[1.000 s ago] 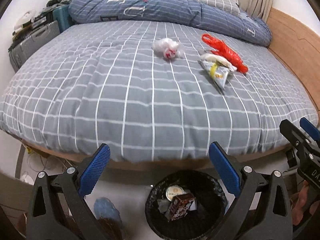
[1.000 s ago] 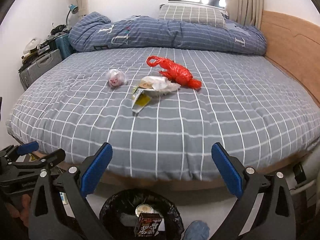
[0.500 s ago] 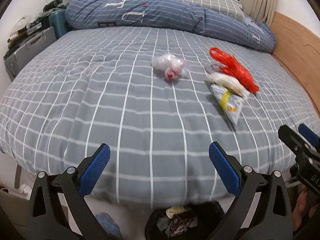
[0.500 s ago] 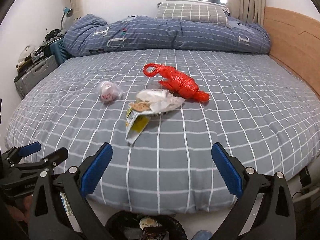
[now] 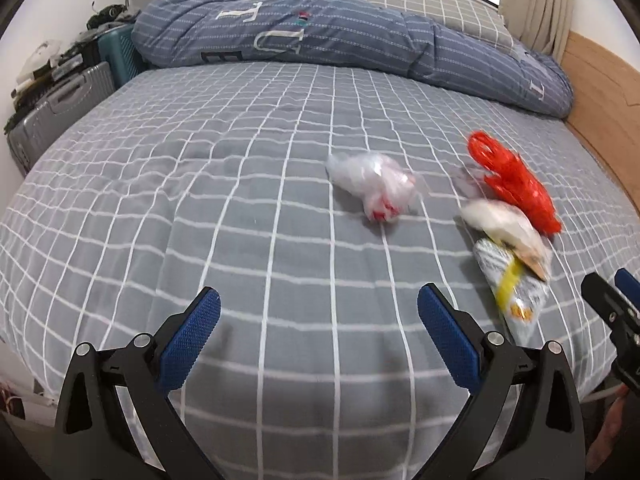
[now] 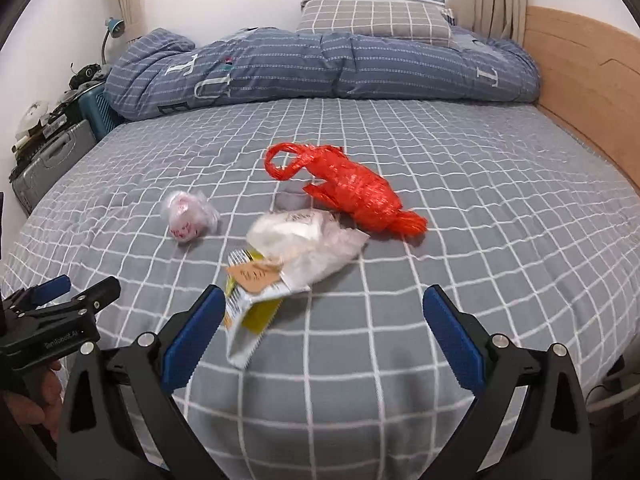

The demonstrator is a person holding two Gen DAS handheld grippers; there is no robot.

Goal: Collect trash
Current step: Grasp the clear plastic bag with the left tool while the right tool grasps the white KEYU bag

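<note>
Trash lies on the grey checked bed (image 5: 200,208). A crumpled clear bag with red print (image 5: 374,190) (image 6: 188,216) sits mid-bed. A red plastic bag (image 5: 514,182) (image 6: 352,188), a white crumpled bag (image 5: 502,222) (image 6: 312,240) and a yellow-and-white snack wrapper (image 5: 512,292) (image 6: 250,300) lie together. My left gripper (image 5: 318,334) is open and empty over the bed's near part, short of the clear bag. My right gripper (image 6: 322,330) is open and empty, its left finger just beside the snack wrapper.
A folded blue duvet (image 6: 320,68) and a checked pillow (image 6: 372,20) lie at the bed's far end. A wooden headboard (image 6: 592,92) runs along the right. A grey suitcase (image 5: 56,108) and clutter stand at the left. The other gripper shows at each view's edge.
Both grippers have risen and moved forward over the bed toward the trash. The black bin with rubbish below the bed edge has dropped out of view. Both stay open.
</note>
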